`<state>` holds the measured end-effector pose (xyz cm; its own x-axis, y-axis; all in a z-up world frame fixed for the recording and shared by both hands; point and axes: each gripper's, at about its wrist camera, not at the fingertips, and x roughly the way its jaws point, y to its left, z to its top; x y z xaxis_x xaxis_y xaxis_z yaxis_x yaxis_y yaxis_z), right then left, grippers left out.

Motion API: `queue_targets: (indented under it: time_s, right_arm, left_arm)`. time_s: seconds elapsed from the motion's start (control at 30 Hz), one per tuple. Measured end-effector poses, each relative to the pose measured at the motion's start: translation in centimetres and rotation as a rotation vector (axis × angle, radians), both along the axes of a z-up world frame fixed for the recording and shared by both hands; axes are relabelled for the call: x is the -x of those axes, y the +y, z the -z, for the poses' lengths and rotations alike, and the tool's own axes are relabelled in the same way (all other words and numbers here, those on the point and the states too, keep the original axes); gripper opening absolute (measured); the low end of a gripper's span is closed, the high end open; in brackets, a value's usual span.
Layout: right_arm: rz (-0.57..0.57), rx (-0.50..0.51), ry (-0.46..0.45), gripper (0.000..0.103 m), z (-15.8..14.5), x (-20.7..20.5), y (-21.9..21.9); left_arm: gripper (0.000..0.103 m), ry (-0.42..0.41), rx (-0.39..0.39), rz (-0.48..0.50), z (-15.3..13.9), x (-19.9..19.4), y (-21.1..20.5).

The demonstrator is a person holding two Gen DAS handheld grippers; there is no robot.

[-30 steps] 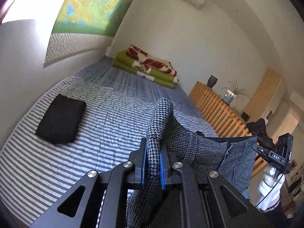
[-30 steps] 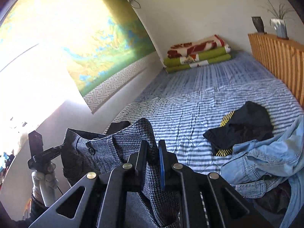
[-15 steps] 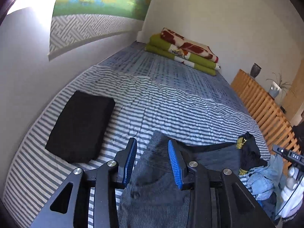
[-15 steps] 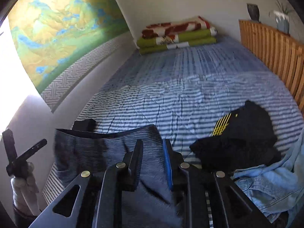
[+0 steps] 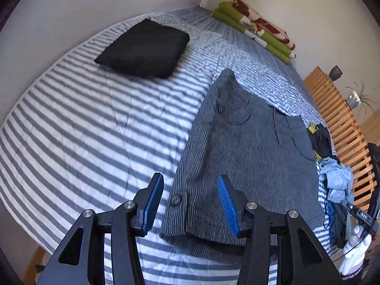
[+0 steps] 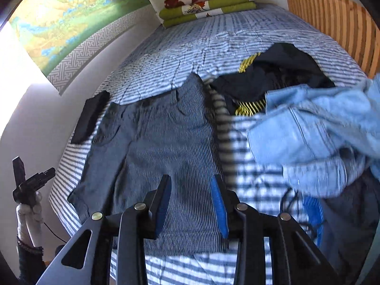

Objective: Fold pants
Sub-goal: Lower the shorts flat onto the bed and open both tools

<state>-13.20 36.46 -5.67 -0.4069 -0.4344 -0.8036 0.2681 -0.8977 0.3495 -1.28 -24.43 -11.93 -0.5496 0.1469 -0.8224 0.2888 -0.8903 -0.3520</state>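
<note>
Grey houndstooth pants [image 5: 249,147] lie spread flat on the striped bed [image 5: 83,118], their waistband toward the far side. My left gripper [image 5: 190,201] hovers open just above the near hem by a cuff button, nothing between its blue pads. In the right wrist view the same pants [image 6: 166,156] lie flat below my right gripper [image 6: 191,204], which is open and empty over their near edge. The person's gloved hand holding the other gripper shows at the left edge [image 6: 28,190].
A folded black garment [image 5: 144,47] rests at the far left of the bed. A black and yellow garment [image 6: 273,76] and a crumpled light-blue denim piece [image 6: 320,130] lie to the right. Folded green and red blankets [image 6: 209,2] sit at the head. A wooden slatted rail [image 5: 339,123] borders the right side.
Both grippers went from shut on the lifted pants to open. The pants came down and now lie flat on the bed, and both grippers have tilted down over them.
</note>
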Motion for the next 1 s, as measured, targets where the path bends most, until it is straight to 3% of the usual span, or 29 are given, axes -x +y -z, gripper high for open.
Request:
queue_targets:
  time_s: [0.13,0.27,0.3,0.33,0.37,0.47,0.57,0.67,0.73,0.8,0.83,0.87,0.93,1.0]
  right_arm:
    - [0.006,-0.031,-0.022,0.032,2.4,-3.2,1.0]
    - [0.032,-0.026,-0.046,0.032,3.5,-4.6,2.0]
    - [0.038,-0.023,-0.050,0.032,3.6,-4.7,2.2]
    - [0.042,-0.021,-0.052,0.033,3.7,-4.7,2.3]
    - [0.046,-0.018,-0.056,0.033,3.8,-4.8,2.4]
    - [0.041,-0.015,-0.067,0.034,4.0,-4.8,2.2]
    - [0.031,-0.026,-0.071,0.034,4.2,-4.8,1.9]
    - [0.019,-0.030,-0.073,0.034,4.3,-4.7,1.6]
    - [0.018,-0.041,-0.074,0.037,4.7,-4.5,1.5]
    - [0.029,-0.055,-0.090,0.038,5.4,-3.9,1.6]
    - [0.031,-0.052,-0.098,0.038,5.6,-3.7,1.7]
    - [0.033,-0.052,-0.104,0.038,5.9,-3.5,1.7]
    - [0.048,-0.060,-0.104,0.038,6.3,-3.1,2.0]
    - [0.069,-0.048,-0.118,0.038,6.7,-2.3,2.4]
  left_arm:
    - [0.061,-0.059,0.013,0.026,3.2,-0.7,1.5]
    - [0.059,-0.113,0.066,0.017,4.8,-0.3,2.8]
    - [0.054,-0.112,0.065,0.013,5.0,-0.3,2.7]
    - [0.040,-0.118,0.070,0.007,5.3,-0.5,2.7]
    - [0.034,-0.122,0.071,0.000,5.5,-0.6,2.5]
    - [0.026,-0.104,0.058,-0.016,5.4,-1.3,1.9]
    - [0.024,-0.078,0.028,-0.030,4.6,-2.1,1.3]
    - [0.023,-0.017,0.089,-0.068,3.2,-3.1,0.9]
    - [0.023,-0.086,0.162,-0.061,4.4,-2.5,1.0]
    - [0.028,-0.100,0.094,-0.024,4.9,-2.3,1.1]
    - [0.040,-0.107,0.087,-0.034,4.6,-2.4,1.1]
    - [0.048,-0.093,0.096,-0.054,4.0,-2.8,1.1]
    - [0.048,-0.026,0.114,-0.076,2.2,-3.7,1.7]
    - [0.047,0.031,0.110,-0.034,0.2,-4.2,3.4]
